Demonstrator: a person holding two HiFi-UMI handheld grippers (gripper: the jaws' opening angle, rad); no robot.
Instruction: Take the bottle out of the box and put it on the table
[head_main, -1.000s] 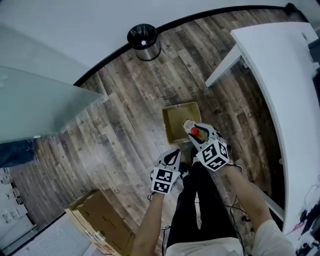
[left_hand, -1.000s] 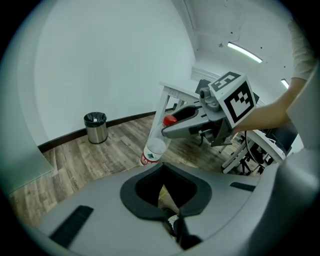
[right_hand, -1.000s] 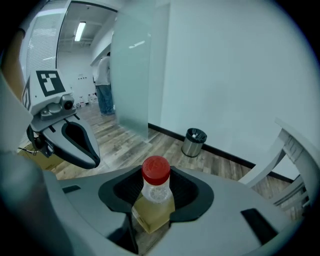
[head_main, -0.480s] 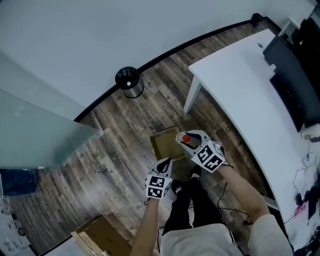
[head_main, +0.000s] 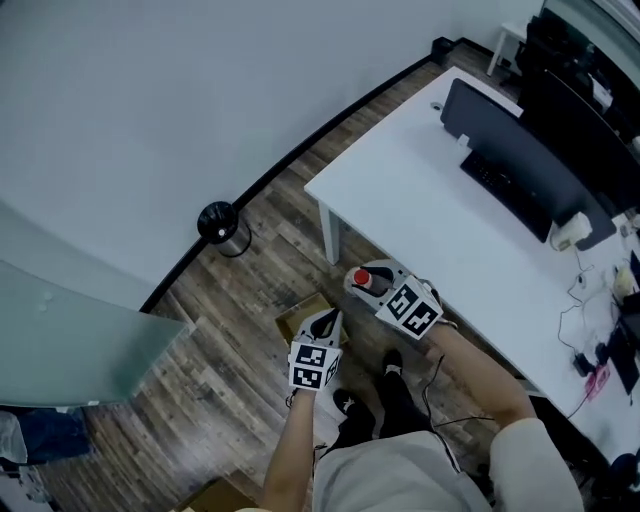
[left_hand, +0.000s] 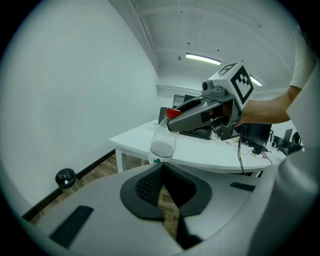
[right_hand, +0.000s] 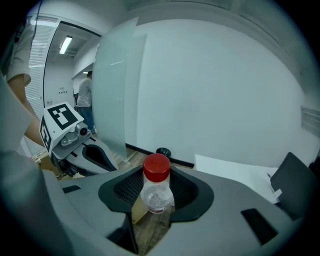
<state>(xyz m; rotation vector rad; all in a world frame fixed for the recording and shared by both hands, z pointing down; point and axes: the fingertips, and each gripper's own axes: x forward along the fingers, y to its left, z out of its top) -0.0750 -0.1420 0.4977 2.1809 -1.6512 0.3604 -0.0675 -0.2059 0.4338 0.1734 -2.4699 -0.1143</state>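
Forearms reach forward side by side in the head view, the right claw (head_main: 372, 283) clamped on the red-capped bottle (head_main: 361, 278) by the white tabletop (head_main: 420, 210) edge; the left claw (head_main: 322, 325) hovers over the box (head_main: 296, 322). Left gripper view: jaws pinched together, empty. Right gripper view: bottle upright between the pads.

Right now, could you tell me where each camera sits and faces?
Head view: on the person's head, steeply down at floor, table, both forearms, legs.
Left gripper view: on the left gripper, along its closed jaws toward the table; right forearm shows.
Right gripper view: on the right gripper, toward the wall past the bottle in its jaws; left arm shows.
All three share the bottle.
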